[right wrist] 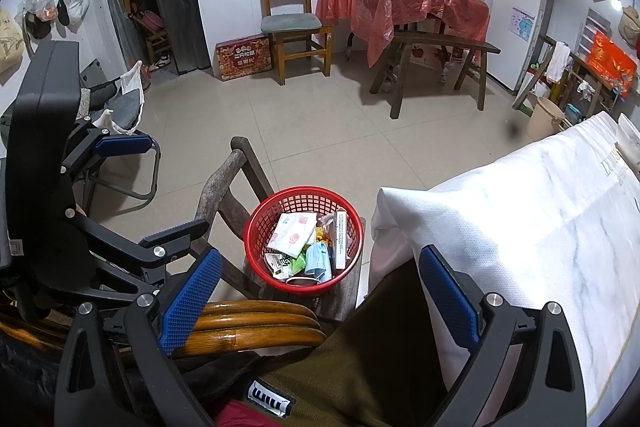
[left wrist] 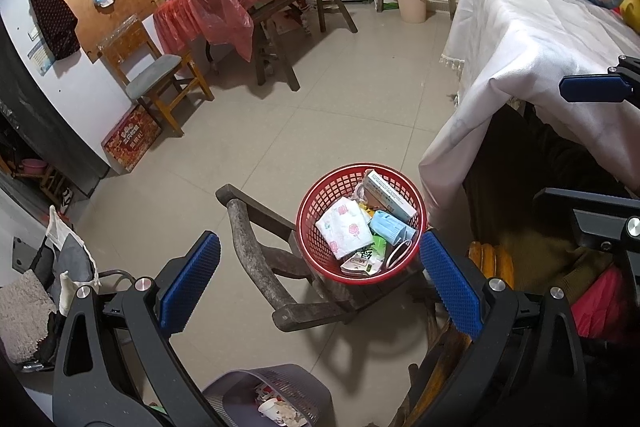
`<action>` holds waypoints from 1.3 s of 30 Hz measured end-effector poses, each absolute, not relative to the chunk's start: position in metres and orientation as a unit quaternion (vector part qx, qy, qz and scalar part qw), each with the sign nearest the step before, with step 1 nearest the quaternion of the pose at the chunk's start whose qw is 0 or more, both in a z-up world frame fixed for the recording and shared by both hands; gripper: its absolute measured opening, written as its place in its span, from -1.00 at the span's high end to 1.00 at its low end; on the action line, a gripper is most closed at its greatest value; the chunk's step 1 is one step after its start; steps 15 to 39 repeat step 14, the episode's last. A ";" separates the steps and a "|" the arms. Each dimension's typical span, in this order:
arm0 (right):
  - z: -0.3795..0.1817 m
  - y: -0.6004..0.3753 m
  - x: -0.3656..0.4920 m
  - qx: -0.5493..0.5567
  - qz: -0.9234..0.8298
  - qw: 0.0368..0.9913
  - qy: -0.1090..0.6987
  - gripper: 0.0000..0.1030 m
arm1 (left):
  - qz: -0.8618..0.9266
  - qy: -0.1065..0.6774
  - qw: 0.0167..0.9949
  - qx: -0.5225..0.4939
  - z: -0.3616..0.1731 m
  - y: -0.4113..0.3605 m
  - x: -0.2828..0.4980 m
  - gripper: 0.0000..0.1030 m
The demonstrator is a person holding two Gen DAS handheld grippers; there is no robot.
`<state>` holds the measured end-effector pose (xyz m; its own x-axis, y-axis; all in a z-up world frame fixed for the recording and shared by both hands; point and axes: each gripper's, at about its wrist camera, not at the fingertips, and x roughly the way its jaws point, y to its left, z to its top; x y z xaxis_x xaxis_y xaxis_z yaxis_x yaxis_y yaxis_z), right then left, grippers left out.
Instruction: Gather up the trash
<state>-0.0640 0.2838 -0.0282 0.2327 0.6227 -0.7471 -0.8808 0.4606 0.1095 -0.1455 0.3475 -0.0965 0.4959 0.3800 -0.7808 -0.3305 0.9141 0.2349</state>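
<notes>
Centrally, red basket [left wrist: 320,203] of trash [left wrist: 346,231] sits on a wooden chair seat, beside the white-clothed table [left wrist: 520,39]. Left gripper [left wrist: 320,279] and right gripper [right wrist: 320,297] hover above it, jaws apart, empty.

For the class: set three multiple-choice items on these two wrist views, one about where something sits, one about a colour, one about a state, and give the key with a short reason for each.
1. Where does the red mesh basket stand?
A. on the white tablecloth
B. on a dark wooden chair seat
C. on the long bench

2. What colour is the crumpled face mask inside it?
A. light blue
B. black
C. yellow

3. How do the left gripper and right gripper stand?
A. both shut on trash
B. left shut, right open
C. both open and empty

Key: 1 B, since the dark wooden chair seat shows under the basket; 2 A, the mask is light blue beside the floral tissue pack; 3 C, each pair of blue pads is wide apart with nothing between.
</notes>
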 end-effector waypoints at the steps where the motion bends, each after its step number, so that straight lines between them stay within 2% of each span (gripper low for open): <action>1: -0.028 0.284 -0.065 -0.170 0.490 0.766 0.378 -0.88 | 0.205 0.458 0.864 0.027 -0.096 0.349 -0.147 -0.87; 39: -0.029 0.285 -0.065 -0.169 0.491 0.765 0.380 -0.88 | 0.206 0.461 0.863 0.024 -0.095 0.347 -0.142 -0.87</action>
